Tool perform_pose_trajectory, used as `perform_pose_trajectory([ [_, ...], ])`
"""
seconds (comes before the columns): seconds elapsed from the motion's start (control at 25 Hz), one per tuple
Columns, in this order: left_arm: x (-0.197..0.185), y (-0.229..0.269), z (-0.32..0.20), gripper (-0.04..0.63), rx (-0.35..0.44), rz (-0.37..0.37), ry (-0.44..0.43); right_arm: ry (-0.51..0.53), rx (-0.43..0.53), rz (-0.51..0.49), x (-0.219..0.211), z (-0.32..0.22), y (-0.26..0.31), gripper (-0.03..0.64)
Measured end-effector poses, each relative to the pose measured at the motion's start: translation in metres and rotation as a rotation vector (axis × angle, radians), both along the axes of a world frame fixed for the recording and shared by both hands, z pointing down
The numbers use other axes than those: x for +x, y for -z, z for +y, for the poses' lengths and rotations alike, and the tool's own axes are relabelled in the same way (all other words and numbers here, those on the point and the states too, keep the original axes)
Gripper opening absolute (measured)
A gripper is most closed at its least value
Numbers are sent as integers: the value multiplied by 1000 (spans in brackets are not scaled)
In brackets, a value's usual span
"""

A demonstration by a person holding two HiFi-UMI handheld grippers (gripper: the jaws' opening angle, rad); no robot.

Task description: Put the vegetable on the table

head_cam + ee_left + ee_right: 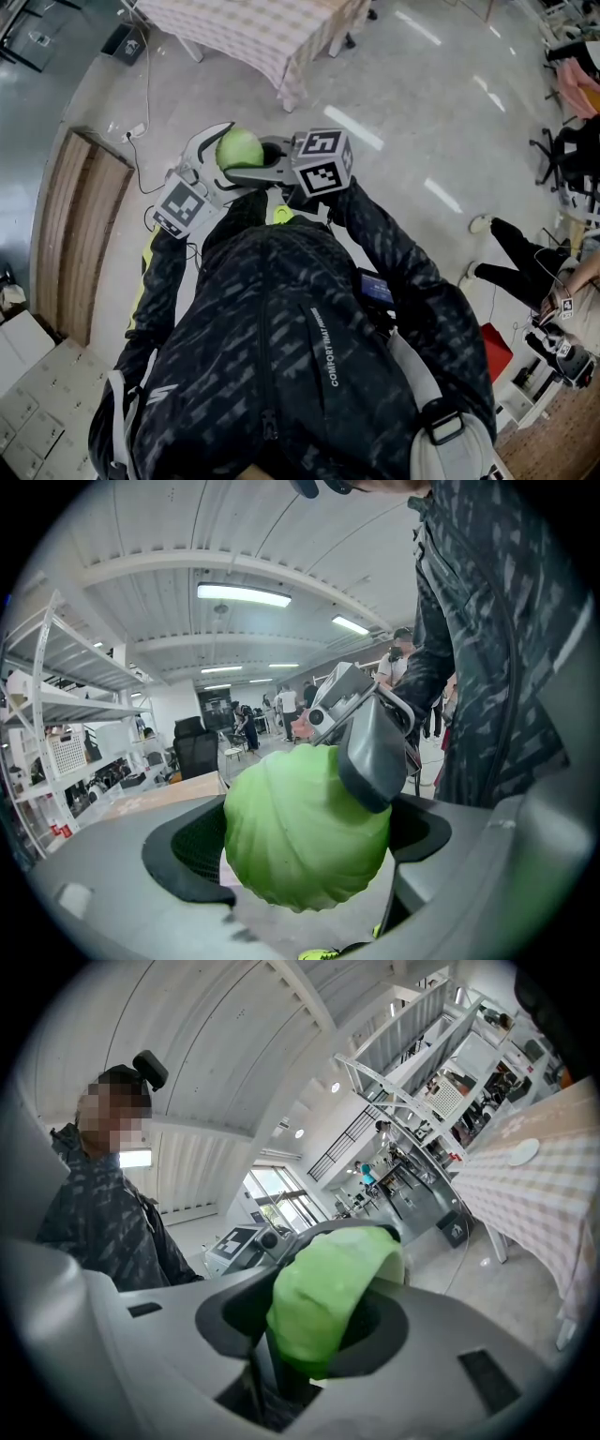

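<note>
The worry is a drop. My right gripper (333, 1288) pinches the round, ribbed, light-green vegetable (239, 148) across only part of its curve, up in the air in front of my chest. The table draped in a pale checked cloth (253, 33) stands well apart across the glossy grey floor (422, 122). A ball like this could squirt out from between two narrow pads if I jolt or squeeze unevenly on the way over, and it would roll once it hit that hard floor. My left gripper (298, 850) has its jaws spread to either side of the vegetable with a dark gap showing beside it, so I judge it gives no real support. Closing it carelessly could knock the ball loose or clash with the right jaw lying over the top. The vegetable looks smooth and faintly waxy, with shallow leaf-like ridges, and is probably light. My jaws are matt grey plastic shells with dark, meshed inner faces.
</note>
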State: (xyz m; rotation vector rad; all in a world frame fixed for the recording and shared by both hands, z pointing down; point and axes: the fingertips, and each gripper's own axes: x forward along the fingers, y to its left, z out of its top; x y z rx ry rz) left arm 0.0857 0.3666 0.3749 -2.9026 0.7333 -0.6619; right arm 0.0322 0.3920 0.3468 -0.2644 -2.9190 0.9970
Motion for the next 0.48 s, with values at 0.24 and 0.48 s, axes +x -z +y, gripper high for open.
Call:
perform_pose_trajectory([
  [0.24, -8, -4, -24, 483, -8, 9, -24, -22, -8, 14, -9, -25, -4, 133],
  [0.48, -19, -7, -52, 483, -10, 10, -48, -47, -14, 19, -20, -55, -8, 133],
])
